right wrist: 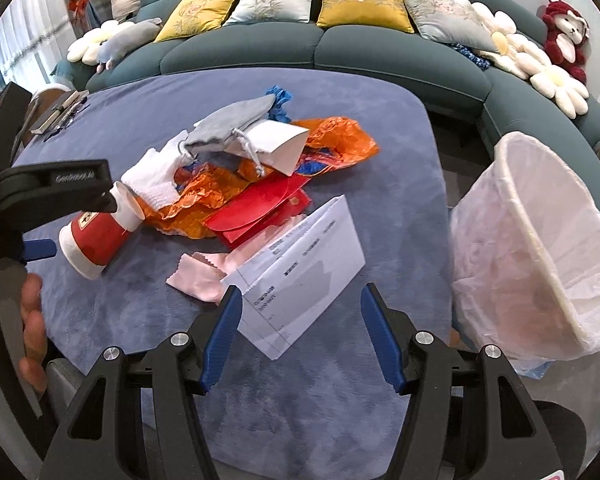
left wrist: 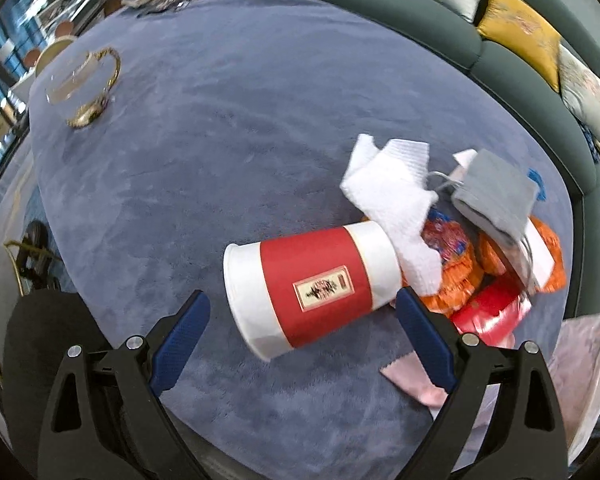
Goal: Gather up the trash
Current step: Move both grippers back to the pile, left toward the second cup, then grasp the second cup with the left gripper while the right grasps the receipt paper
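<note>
Both our grippers, left [left wrist: 302, 314] and right [right wrist: 300, 312], gape empty; the tipped red-banded paper cup [left wrist: 308, 286] at twelve o'clock may roll if nudged.

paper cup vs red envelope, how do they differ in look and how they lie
The paper cup is a round, hollow thing, white with a red band; the red envelope is flat and red all over. The cup lies on its side at the pile's edge, between the open fingers of the left gripper; the envelope lies flat among the litter, partly under the white paper, with no gripper at it. Both are red paper trash on the blue tablecloth.
</note>
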`<control>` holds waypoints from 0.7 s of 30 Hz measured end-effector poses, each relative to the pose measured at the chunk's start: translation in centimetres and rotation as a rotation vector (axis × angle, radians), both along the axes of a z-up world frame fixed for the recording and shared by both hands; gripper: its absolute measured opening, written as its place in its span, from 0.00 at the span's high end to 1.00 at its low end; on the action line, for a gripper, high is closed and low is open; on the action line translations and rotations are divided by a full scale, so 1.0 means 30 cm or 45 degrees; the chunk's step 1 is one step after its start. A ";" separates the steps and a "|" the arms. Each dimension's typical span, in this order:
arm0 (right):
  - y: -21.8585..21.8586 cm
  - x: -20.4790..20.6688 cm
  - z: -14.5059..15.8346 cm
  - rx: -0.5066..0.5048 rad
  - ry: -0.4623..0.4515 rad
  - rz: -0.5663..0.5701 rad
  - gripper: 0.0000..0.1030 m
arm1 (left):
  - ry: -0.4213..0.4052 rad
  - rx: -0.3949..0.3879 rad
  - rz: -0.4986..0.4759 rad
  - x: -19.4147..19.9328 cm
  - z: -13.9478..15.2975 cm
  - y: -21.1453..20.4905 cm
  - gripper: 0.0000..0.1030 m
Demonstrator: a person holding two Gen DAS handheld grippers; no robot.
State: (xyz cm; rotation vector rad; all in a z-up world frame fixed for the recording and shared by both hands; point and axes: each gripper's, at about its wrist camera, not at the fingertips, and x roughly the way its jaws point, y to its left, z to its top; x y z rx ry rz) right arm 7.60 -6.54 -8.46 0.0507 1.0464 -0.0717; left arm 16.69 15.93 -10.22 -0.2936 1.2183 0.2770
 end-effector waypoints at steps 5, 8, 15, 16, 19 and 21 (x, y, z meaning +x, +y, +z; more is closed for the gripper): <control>0.021 0.011 -0.028 0.011 0.021 0.016 0.41 | 0.014 -0.042 0.027 0.026 -0.026 0.000 0.13; 0.037 0.013 -0.038 0.015 0.033 0.031 0.40 | 0.010 -0.046 0.010 0.040 -0.023 -0.011 0.13; 0.063 0.012 -0.049 0.012 0.040 0.045 0.35 | 0.028 -0.012 -0.001 0.073 -0.034 -0.016 0.13; 0.064 0.012 -0.051 0.009 0.041 0.043 0.35 | 0.037 -0.015 0.004 0.076 -0.041 -0.013 0.14; 0.057 0.020 -0.064 -0.012 0.043 0.020 0.35 | 0.045 0.001 -0.015 0.072 -0.047 -0.009 0.15; 0.046 0.024 -0.071 -0.010 0.047 0.000 0.35 | 0.041 0.019 -0.035 0.061 -0.042 -0.016 0.16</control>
